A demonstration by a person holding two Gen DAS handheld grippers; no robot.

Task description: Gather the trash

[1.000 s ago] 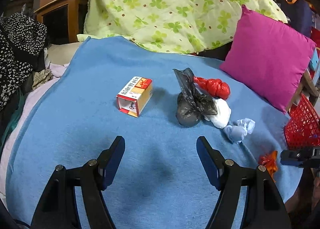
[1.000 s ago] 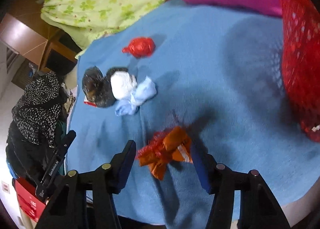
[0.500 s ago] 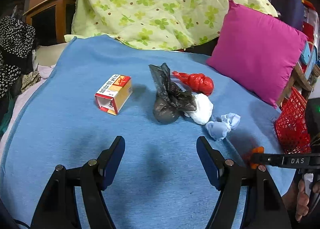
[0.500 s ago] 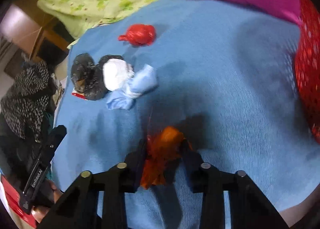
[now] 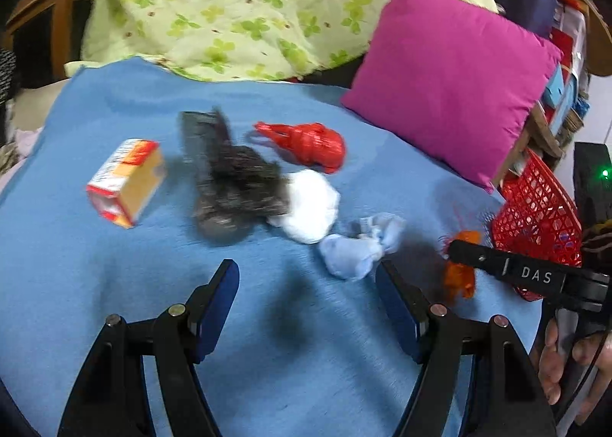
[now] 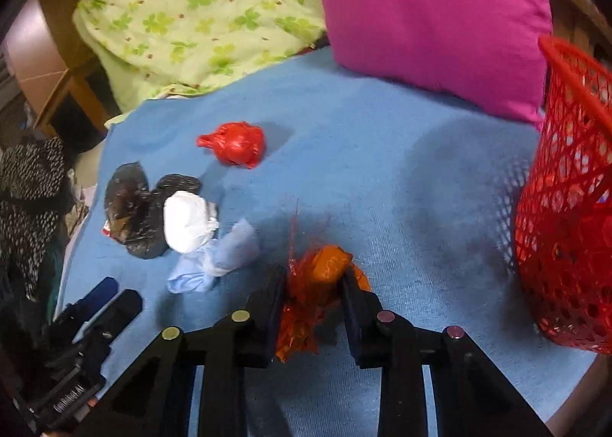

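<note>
My right gripper [image 6: 314, 284] is shut on a crumpled orange wrapper [image 6: 319, 284] and holds it just above the blue blanket [image 6: 401, 177]; the wrapper [image 5: 459, 276] also shows in the left wrist view. My left gripper [image 5: 306, 295] is open and empty, hovering over the blanket [image 5: 114, 265]. Ahead of it lie a light blue wad [image 5: 359, 246], a white wad [image 5: 310, 203], a black bag [image 5: 229, 184], a red bag [image 5: 310, 144] and a small orange box [image 5: 124, 181]. A red mesh basket [image 6: 570, 207] stands at the right.
A magenta pillow [image 5: 451, 81] leans at the back right, beside a green clover quilt [image 5: 229, 5]. Dark spotted clothes [image 6: 30, 188] hang off the left edge. The blanket's front edge runs close under both grippers.
My right gripper has closed on the orange wrapper and lifted it, turning toward the basket. The left gripper has swung to the right, still open.
</note>
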